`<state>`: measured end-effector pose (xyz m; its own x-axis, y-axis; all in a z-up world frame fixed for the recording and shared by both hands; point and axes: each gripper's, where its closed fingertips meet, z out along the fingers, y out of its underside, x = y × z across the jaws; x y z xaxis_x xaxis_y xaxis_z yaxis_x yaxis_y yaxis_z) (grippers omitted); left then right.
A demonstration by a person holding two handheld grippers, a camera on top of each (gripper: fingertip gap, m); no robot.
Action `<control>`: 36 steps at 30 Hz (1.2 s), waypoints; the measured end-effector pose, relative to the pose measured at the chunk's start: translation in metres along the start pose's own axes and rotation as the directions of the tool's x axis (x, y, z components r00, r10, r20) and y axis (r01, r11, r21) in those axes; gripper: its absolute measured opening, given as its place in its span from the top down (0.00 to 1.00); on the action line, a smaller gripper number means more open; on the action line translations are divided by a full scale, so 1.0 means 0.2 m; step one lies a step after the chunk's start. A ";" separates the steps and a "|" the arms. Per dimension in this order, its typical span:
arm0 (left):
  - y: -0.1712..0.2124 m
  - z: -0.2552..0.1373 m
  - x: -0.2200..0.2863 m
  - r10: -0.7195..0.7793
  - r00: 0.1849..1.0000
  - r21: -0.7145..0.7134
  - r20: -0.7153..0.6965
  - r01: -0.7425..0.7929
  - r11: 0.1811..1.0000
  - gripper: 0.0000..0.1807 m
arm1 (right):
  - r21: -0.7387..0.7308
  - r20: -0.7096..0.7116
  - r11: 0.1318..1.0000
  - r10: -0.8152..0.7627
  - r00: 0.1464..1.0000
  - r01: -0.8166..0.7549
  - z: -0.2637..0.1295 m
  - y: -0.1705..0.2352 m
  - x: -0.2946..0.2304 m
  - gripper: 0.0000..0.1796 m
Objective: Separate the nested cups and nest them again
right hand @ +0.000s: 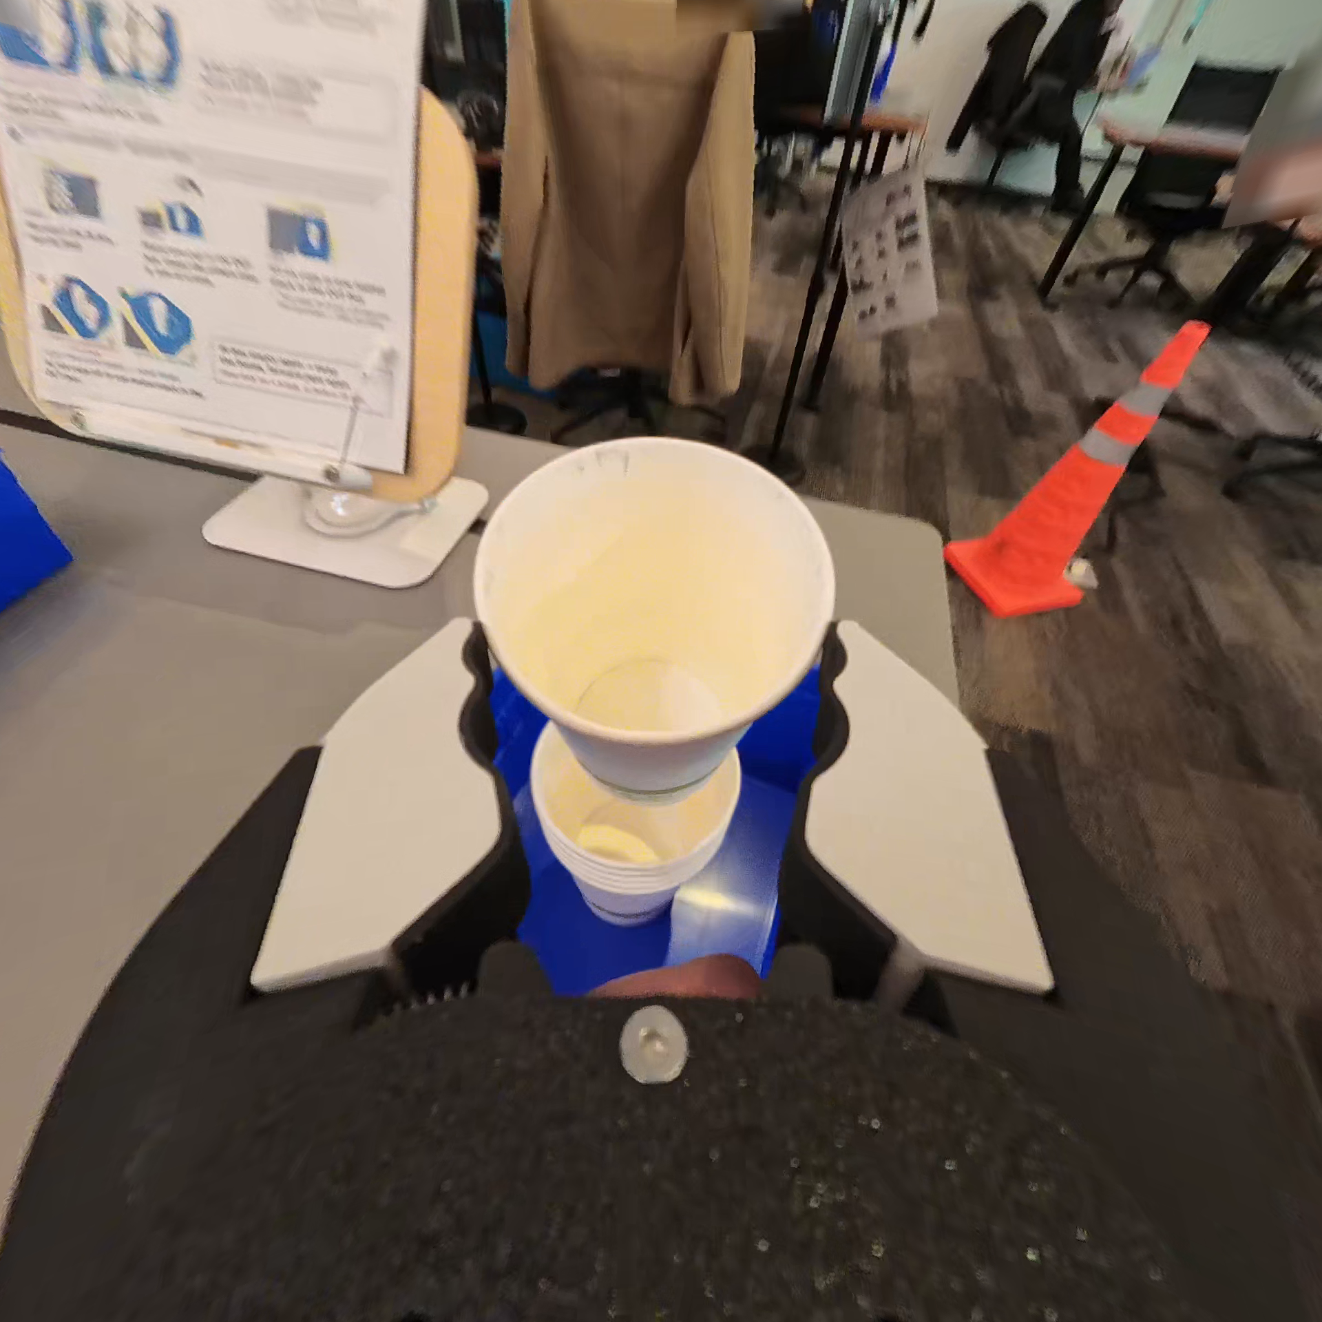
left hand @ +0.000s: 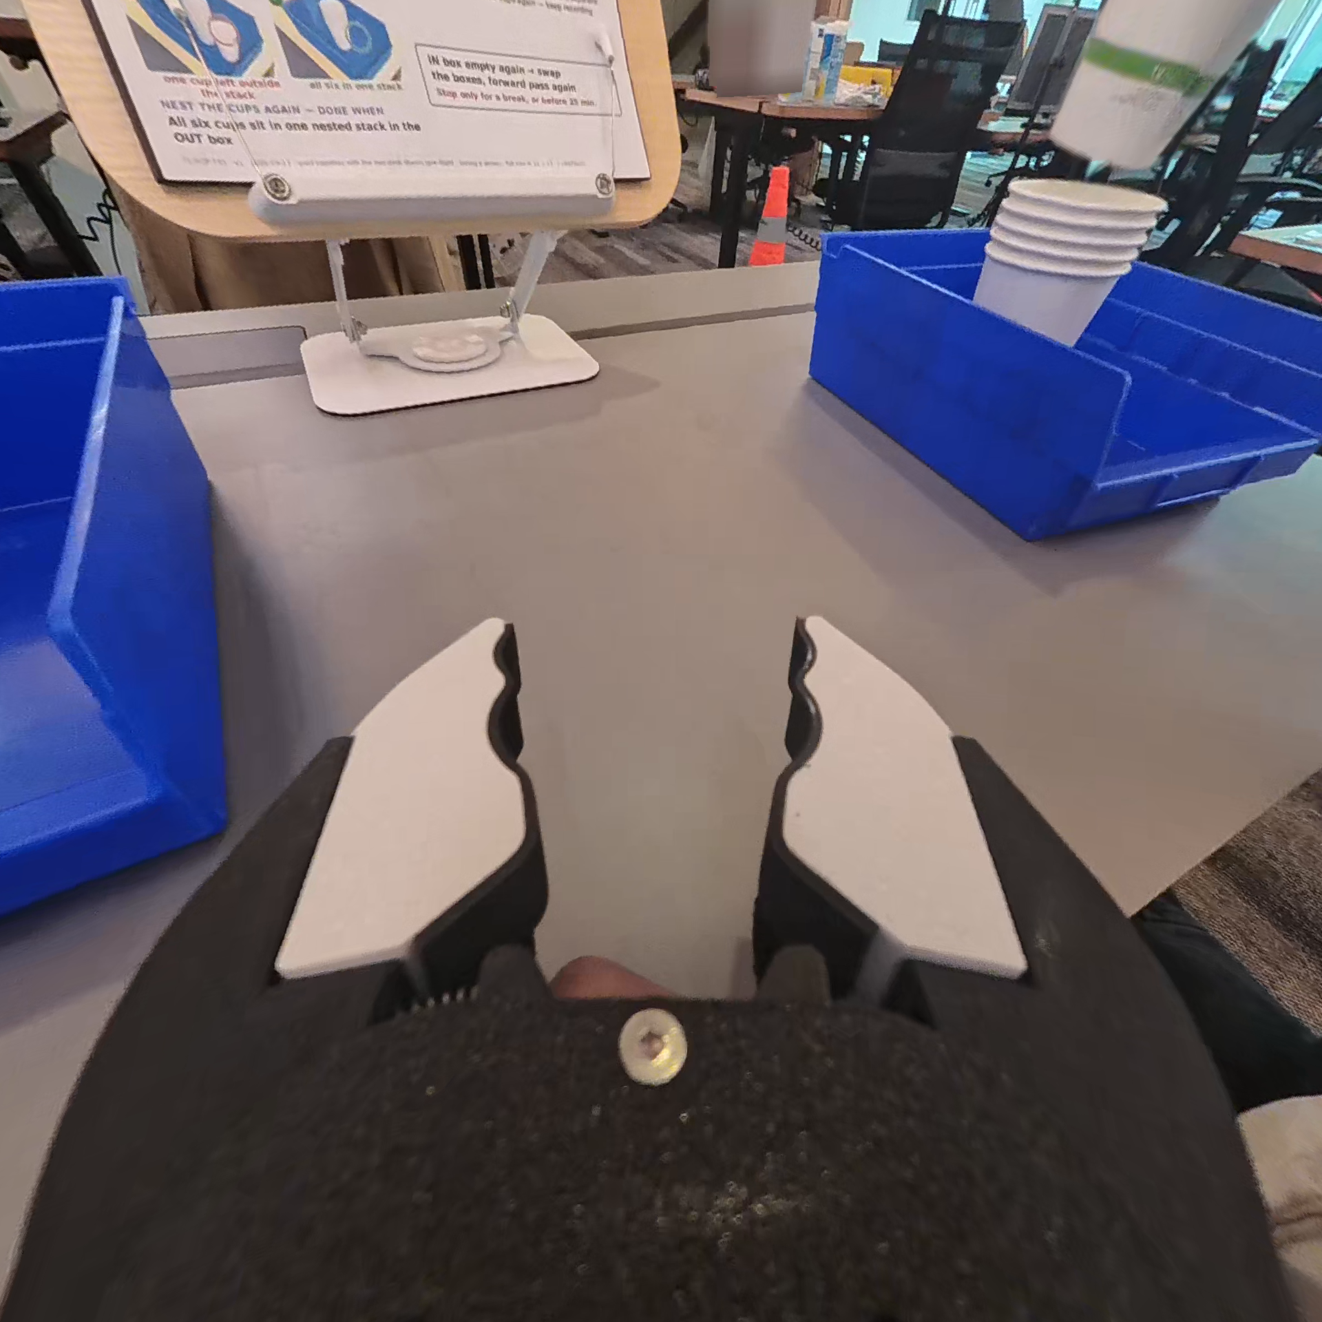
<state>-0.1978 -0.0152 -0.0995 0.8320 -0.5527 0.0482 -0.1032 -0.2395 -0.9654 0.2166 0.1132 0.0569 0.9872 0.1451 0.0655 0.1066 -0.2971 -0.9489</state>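
Observation:
My right gripper [right hand: 652, 629] is shut on a white paper cup [right hand: 651, 594], upright, held above a nested stack of white cups [right hand: 633, 858] that stands in a blue bin [right hand: 758, 780]. In the left wrist view the stack [left hand: 1059, 265] stands in the blue bin [left hand: 1001, 429] at the right, and the held cup [left hand: 1144, 79] hangs above it, blurred, apart from the stack. My left gripper [left hand: 654, 644] is open and empty over the grey table [left hand: 644, 501], well to the left of the stack.
A second blue bin [left hand: 93, 572] stands at the table's left. An instruction sheet on a white stand [left hand: 400, 129] is at the back of the table. An orange cone [right hand: 1073, 501] stands on the floor beyond the table's right edge. Chairs and desks are behind.

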 end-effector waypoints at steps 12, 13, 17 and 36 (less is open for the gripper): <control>0.09 0.02 0.07 0.041 0.997 -0.071 -0.070 -0.046 0.996 0.61 | -0.374 0.161 0.927 0.070 0.984 -0.005 0.16 0.46 -0.02 0.50; 0.10 0.03 0.08 0.042 0.996 -0.076 -0.077 -0.048 0.996 0.61 | -0.387 0.165 0.922 0.064 0.984 0.005 0.16 0.47 -0.02 0.50; 0.13 0.04 0.11 0.050 0.994 -0.091 -0.098 -0.059 0.994 0.61 | -0.428 0.218 0.903 0.058 0.974 0.042 0.16 0.51 -0.05 0.50; 0.07 -0.01 -0.07 -0.078 0.988 -0.023 0.130 0.082 0.996 0.55 | 0.133 0.238 0.960 0.211 0.948 -0.247 -0.40 0.80 -1.13 0.56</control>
<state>-0.2118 -0.0116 -0.1128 0.9015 -0.4235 0.0896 -0.0472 -0.3018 -0.9522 0.0204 -0.0433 -0.0841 0.9302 0.2999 -0.2115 -0.1571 -0.1951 -0.9681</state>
